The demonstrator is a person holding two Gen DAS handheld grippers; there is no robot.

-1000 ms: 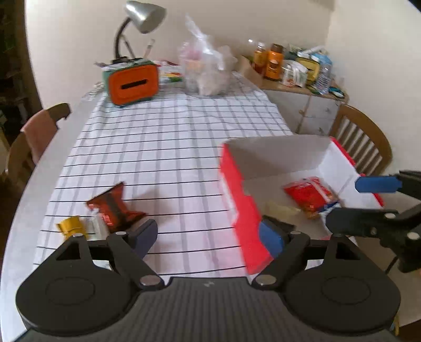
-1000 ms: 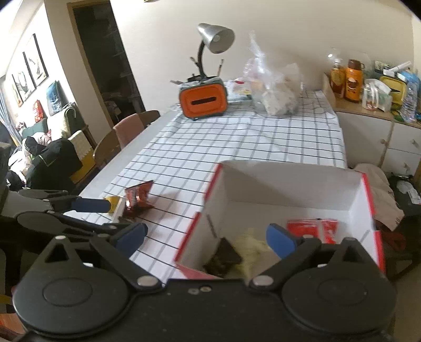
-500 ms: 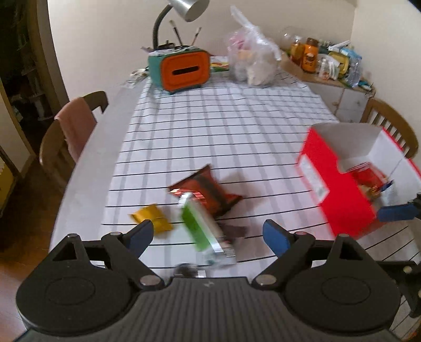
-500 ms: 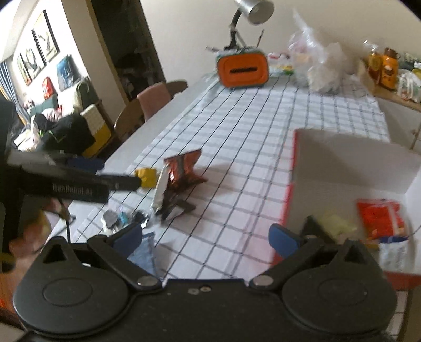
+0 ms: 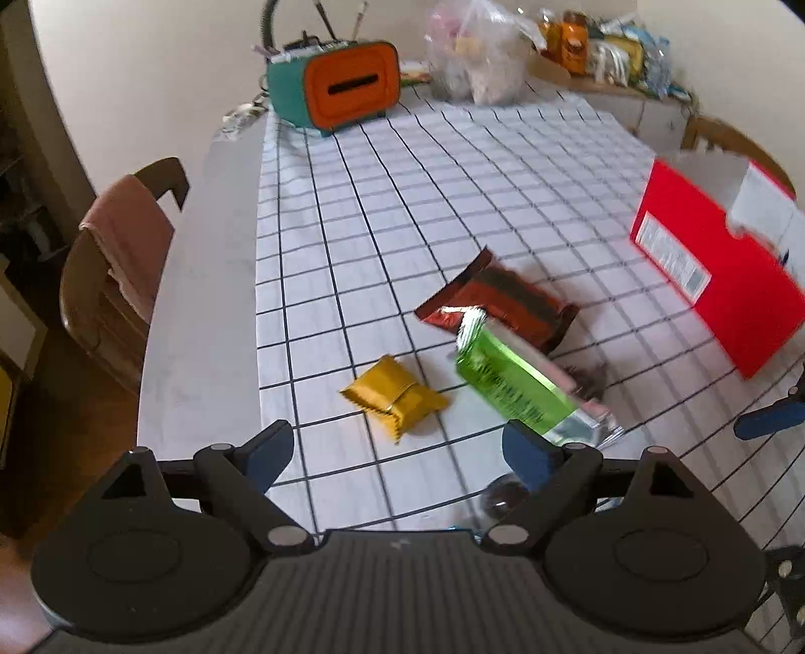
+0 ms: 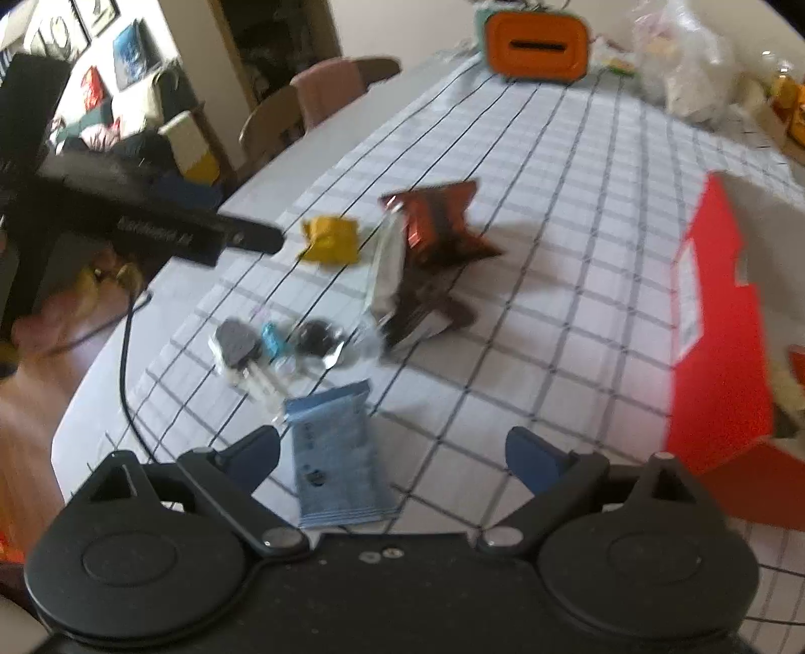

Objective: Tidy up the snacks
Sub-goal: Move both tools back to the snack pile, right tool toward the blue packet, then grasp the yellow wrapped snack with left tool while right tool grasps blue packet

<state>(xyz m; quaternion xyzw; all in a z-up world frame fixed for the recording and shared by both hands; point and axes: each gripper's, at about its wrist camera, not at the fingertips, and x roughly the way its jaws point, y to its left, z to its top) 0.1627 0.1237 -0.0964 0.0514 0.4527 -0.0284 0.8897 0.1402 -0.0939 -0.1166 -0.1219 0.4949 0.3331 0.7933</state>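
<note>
Loose snacks lie on the checked tablecloth: a yellow packet (image 5: 395,400), a green and silver bar (image 5: 523,390) leaning on a red-brown packet (image 5: 495,307). The right wrist view shows the yellow packet (image 6: 332,239), the red-brown packet (image 6: 437,221), a clear pack of dark cookies (image 6: 276,344) and a blue packet (image 6: 334,455). The red box (image 5: 714,269) stands at the right (image 6: 719,352). My left gripper (image 5: 397,455) is open and empty just before the yellow packet. My right gripper (image 6: 392,453) is open and empty over the blue packet.
An orange and teal box (image 5: 347,85) and a clear plastic bag (image 5: 475,60) stand at the table's far end. A chair with a pink cloth (image 5: 123,251) is at the left edge. A sideboard with bottles (image 5: 604,45) is at the far right.
Both grippers have swung left, away from the red box and toward the loose snacks. The snacks now lie closer in both views. Both stay open.
</note>
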